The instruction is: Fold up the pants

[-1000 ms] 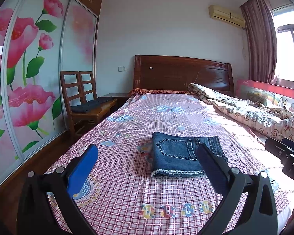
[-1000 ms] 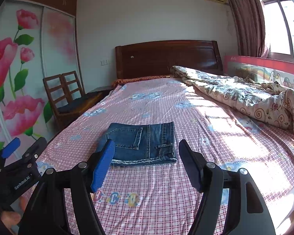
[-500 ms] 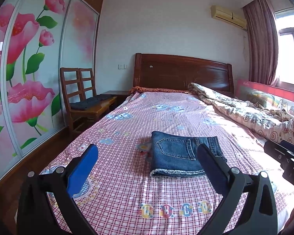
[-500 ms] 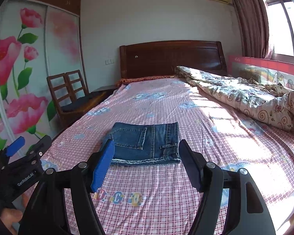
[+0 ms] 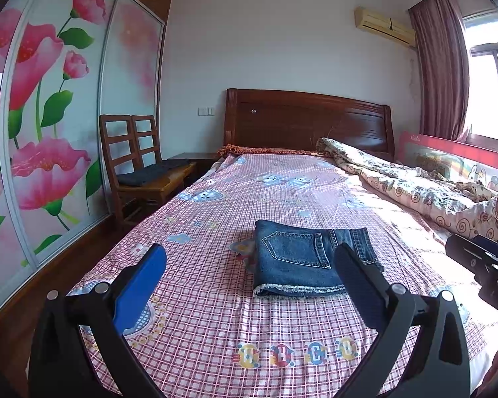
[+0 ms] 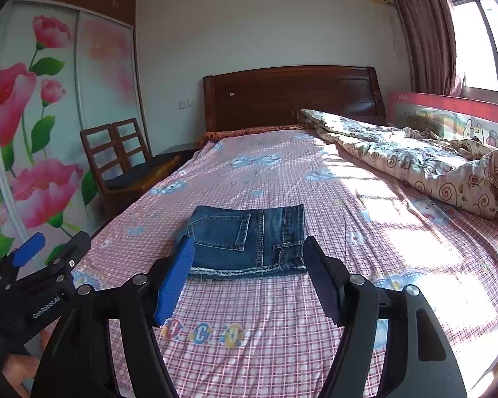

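Folded pants lie on bed straight ahead of right gripper, long axis crosswise. Left gripper sees them off to its right. Both grippers open, empty, clear of the denim.

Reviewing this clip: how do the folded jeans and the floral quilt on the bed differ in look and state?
The folded jeans are plain dark blue denim; the floral quilt is cream with a rose and swirl print. The jeans lie flat in a neat rectangle with a frayed near edge; the quilt is bunched and rumpled. The jeans sit mid-bed near the foot; the quilt runs along the window side toward the headboard. Both rest on the pink checked sheet, untouched by either gripper.
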The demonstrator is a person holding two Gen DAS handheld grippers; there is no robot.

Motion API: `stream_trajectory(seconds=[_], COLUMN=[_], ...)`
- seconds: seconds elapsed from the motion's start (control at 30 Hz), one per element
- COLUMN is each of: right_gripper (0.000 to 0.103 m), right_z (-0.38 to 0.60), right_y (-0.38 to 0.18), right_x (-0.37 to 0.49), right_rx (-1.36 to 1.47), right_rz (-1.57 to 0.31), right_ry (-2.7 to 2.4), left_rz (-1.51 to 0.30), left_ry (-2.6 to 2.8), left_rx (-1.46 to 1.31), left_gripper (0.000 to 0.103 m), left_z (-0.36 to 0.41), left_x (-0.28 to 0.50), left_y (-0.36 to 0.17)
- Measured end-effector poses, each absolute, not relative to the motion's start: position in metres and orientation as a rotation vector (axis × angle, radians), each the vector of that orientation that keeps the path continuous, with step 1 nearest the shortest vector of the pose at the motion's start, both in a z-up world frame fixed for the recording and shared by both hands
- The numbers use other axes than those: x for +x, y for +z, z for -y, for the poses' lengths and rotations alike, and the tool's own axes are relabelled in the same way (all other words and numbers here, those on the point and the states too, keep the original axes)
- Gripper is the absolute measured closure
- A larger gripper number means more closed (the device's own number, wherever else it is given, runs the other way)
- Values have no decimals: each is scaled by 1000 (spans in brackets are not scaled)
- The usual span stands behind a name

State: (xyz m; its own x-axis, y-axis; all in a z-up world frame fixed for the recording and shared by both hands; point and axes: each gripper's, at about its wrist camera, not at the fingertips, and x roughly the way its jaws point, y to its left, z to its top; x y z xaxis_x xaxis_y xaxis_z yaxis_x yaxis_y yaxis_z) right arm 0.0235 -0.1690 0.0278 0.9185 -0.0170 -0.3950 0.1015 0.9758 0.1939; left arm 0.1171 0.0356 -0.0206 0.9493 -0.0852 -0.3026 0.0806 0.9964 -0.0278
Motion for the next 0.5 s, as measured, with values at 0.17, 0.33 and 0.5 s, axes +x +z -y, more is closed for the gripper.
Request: stream_trajectory(seconds=[0.17,0.33,0.5], right_gripper=[36,36,36], right_z=[168,170,169], right_y=[28,27,27], right_x=[24,25,26], right_rx=[216,219,219], right_rz=[-401,-404,-404], right_ry=[-55,-55,-53], left_rz=[-308,-308,-307], left_ry=[-85,-88,-91], left_rx=[-21,-17,-14], left_gripper=[2,2,2], left_z=[-36,-36,-34], left_x=[117,117,117], left_y=[-20,-20,-20])
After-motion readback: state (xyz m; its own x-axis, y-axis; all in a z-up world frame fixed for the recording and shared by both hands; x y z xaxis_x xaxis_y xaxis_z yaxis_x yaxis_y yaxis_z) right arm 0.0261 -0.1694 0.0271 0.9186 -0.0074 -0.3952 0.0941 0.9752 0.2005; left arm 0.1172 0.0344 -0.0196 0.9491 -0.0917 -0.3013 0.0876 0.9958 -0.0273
